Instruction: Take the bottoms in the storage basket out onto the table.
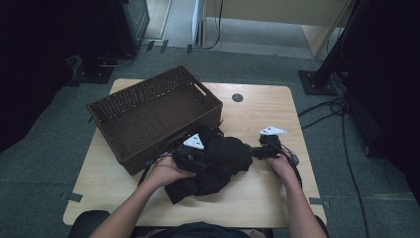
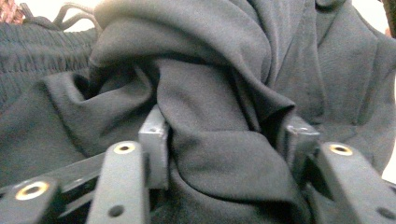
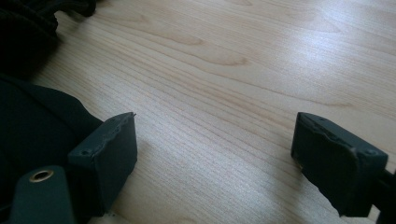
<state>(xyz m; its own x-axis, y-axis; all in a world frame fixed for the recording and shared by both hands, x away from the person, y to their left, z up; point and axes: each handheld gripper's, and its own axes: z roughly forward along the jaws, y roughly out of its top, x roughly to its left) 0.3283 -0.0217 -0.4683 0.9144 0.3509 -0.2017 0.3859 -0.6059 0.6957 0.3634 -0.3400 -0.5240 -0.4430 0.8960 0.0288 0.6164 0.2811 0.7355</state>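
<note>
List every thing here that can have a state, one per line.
black garment: crumpled in a heap on the table, beside the basket.
wicker basket: upright, nothing visible inside.
left tongs: jaws apart, a fold of the garment between them.
right tongs: open over bare wood, at the garment's edge.

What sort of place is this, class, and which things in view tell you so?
Probably an indoor recording room or lab: a small wooden table on grey carpet, black stand bases with trailing cables, and tape marks on the floor.

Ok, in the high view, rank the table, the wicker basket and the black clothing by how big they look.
1. table
2. wicker basket
3. black clothing, clearly the smallest, though bunched up and partly hidden under the grippers.
</note>
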